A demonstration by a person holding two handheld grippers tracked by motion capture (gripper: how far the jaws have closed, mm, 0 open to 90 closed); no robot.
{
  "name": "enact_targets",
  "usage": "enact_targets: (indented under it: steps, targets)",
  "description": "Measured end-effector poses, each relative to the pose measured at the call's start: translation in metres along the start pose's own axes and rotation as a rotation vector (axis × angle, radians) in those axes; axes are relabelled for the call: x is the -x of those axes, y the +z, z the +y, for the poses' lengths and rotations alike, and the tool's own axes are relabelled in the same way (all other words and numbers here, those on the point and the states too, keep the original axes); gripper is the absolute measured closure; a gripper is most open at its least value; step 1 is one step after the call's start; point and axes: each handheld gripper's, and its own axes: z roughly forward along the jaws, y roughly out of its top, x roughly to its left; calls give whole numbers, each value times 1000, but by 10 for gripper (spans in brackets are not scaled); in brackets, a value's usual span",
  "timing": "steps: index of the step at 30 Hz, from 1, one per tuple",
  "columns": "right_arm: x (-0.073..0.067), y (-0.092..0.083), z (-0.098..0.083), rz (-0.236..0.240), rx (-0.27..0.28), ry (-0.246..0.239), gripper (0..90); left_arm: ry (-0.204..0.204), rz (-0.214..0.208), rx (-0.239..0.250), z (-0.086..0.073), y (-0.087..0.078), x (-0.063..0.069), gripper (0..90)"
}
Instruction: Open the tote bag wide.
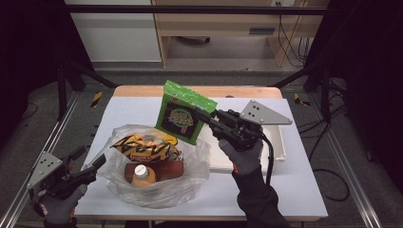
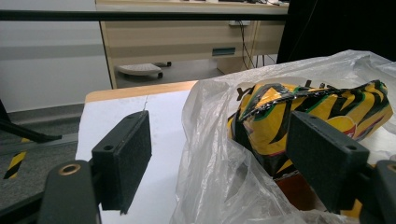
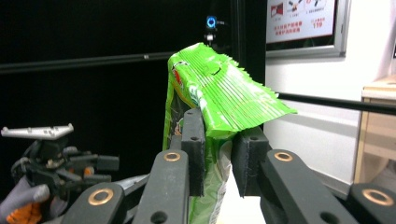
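Note:
My right gripper [image 1: 202, 116] is shut on the crimped edge of a green snack bag [image 1: 183, 114] and holds it in the air over the table's middle. In the right gripper view the two pads pinch the green snack bag [image 3: 219, 93] just under its top seal, at my right gripper [image 3: 219, 158]. My left gripper [image 1: 92, 164] is open at the near left corner, beside a clear plastic bag [image 1: 190, 161]. In the left gripper view its jaws stand wide at my left gripper [image 2: 224, 154], with the plastic bag's [image 2: 210, 140] film between them, untouched.
Inside the plastic bag lie a yellow and black snack packet [image 1: 145, 147], a bottle with a white cap [image 1: 141, 173] and a brown pack [image 1: 168, 168]. A shallow white tray [image 1: 275, 142] sits under my right hand. White sheet [image 1: 285, 185] covers the table.

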Motion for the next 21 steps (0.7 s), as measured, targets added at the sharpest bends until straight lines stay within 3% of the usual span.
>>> enact_targets:
  steps: [6,9,17,21]
  targets:
    - [-2,4,11,-9,26,-10,769,-5,6,-5,0,2,-4,229]
    - [-1,9,11,-5,38,13,769,-3,5,-8,0,2,-4,231]
    - [-12,40,-1,35,-19,7,769,4,0,-4,0,1,-3,234]
    - [-10,39,2,23,-22,-1,769,-6,4,3,0,-1,-8,242]
